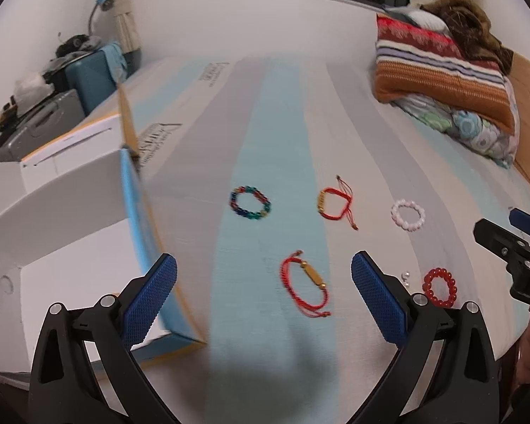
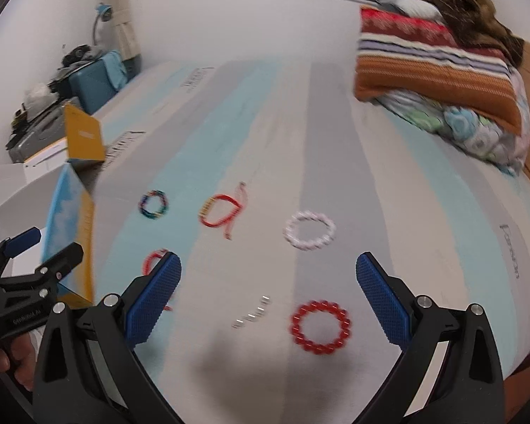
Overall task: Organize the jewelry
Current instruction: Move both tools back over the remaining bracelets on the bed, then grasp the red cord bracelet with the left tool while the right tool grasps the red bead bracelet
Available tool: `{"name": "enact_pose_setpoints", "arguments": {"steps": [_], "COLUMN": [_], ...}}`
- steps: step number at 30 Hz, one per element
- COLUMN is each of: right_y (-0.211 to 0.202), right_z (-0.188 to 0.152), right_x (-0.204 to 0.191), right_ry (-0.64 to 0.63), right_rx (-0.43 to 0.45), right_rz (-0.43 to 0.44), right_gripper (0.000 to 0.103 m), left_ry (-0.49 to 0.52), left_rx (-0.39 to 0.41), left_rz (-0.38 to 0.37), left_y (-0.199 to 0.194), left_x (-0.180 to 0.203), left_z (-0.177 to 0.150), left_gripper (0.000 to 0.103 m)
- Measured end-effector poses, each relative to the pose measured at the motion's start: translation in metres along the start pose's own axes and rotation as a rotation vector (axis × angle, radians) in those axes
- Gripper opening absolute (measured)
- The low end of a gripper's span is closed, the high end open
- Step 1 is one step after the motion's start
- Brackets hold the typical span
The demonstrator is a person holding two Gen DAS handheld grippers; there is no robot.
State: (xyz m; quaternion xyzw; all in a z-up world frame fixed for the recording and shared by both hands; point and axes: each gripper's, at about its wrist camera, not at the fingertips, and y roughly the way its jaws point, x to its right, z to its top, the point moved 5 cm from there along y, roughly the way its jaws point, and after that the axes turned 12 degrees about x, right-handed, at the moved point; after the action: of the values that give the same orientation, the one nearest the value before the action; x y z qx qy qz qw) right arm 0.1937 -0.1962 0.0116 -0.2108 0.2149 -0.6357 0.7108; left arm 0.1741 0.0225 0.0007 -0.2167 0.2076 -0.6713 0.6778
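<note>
Several bracelets lie on the striped bed. In the left wrist view: a multicoloured bead bracelet [image 1: 251, 202], a red cord bracelet [image 1: 334, 202], a white bead bracelet [image 1: 408, 215], a nearer red cord bracelet with a gold bar [image 1: 305, 284], a red bead bracelet [image 1: 440, 287] and a small clear earring pair [image 1: 405, 279]. My left gripper [image 1: 264, 293] is open above the near cord bracelet. My right gripper [image 2: 268, 295] is open above the red bead bracelet [image 2: 321, 327] and small silver pieces [image 2: 252, 312]. The white bead bracelet [image 2: 309, 235] lies beyond.
An open white cardboard box [image 1: 70, 254] with blue and yellow sides stands at the left on the bed. Folded blankets and pillows [image 1: 445, 70] are piled at the back right. Suitcases and clutter [image 1: 53, 106] stand past the bed's left edge.
</note>
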Motion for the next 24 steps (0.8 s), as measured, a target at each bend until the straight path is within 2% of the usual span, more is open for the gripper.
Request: {"name": "enact_pose_setpoints", "arguments": {"steps": [5,8,12,24], "right_y": [0.011,0.017,0.029,0.076], "right_z": [-0.023,-0.038,-0.056,-0.111], "right_x": [0.029,0.042,0.056,0.070], "right_ry": [0.027,0.021,0.038,0.044], "right_rx": [-0.026,-0.039,-0.061,-0.163], "right_rz": [-0.026,-0.045,-0.058,-0.070], "right_gripper": [0.095,0.095,0.095,0.095], "left_ry": [0.002,-0.020,0.004,0.005], "left_rx": [-0.015,-0.050,-0.085,-0.149], "left_rz": [-0.023,-0.047,-0.044,-0.032], "left_y": [0.025,0.044,0.067,0.114], "left_x": [0.019,0.028,0.039,0.039], "left_z": [-0.011,-0.026,-0.042,-0.074], "left_gripper": [0.097,0.097,0.097,0.097]}}
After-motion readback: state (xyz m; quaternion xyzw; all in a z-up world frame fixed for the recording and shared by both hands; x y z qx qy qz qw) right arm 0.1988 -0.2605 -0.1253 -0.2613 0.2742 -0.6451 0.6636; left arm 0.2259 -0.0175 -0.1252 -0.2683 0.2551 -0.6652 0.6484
